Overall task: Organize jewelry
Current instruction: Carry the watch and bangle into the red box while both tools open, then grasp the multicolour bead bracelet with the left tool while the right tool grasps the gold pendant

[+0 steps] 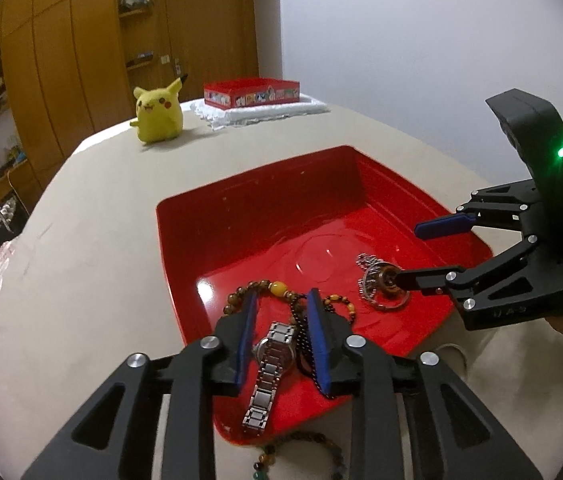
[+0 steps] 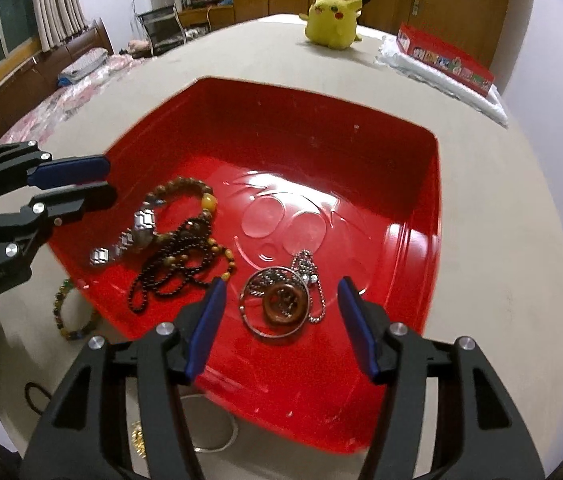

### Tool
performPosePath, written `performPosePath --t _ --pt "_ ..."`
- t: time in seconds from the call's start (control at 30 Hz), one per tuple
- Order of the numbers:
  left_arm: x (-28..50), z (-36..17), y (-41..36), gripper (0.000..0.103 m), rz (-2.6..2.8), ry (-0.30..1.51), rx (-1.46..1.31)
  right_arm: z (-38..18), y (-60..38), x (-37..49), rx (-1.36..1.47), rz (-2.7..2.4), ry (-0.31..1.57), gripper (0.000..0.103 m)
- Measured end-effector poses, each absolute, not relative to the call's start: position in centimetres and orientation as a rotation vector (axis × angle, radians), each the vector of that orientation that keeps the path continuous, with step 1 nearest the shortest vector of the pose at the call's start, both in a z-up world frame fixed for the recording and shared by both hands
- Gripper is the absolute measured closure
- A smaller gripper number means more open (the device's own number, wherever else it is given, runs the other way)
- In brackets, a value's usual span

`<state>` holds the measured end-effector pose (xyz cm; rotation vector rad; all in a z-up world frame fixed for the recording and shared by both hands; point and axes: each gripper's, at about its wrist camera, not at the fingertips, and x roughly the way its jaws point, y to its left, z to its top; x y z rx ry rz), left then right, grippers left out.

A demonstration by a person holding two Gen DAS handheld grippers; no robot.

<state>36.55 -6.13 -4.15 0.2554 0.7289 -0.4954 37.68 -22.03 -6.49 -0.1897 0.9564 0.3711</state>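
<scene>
A red tray (image 1: 265, 208) (image 2: 321, 128) sits on the beige table. In it lie a silver watch (image 1: 271, 356) (image 2: 137, 232), brown bead strings with a yellow bead (image 1: 277, 287) (image 2: 185, 248), and a silver bangle with a brown ring and chain (image 1: 381, 284) (image 2: 281, 300). My left gripper (image 1: 281, 308) (image 2: 101, 182) is open, its fingers either side of the watch above the tray. My right gripper (image 2: 281, 300) (image 1: 413, 254) is open above the bangle and ring.
A colourful bead bracelet (image 1: 301, 456) (image 2: 65, 312) lies on the table beside the tray's near edge. A silver bangle (image 2: 217, 432) and a gold piece (image 2: 137, 440) lie by it. A yellow plush (image 1: 157, 114) and a red box (image 1: 251, 92) on white cloth stand at the far end.
</scene>
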Motion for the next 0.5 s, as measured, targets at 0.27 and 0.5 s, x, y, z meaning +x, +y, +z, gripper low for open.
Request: performPosePath --t 0.27,0.5 --pt "31.7 -2.5 -4.5 0.052 -0.474 0.675 0.268 -3.4 -23.3 32.1 -0.12 0.414 0.857 0.042" --pt "27.3 -4.7 -0.2 0.044 -0.436 0.705 0.245 -5.2 -23.5 26.2 -0.093 0.448 0.863 0.042"
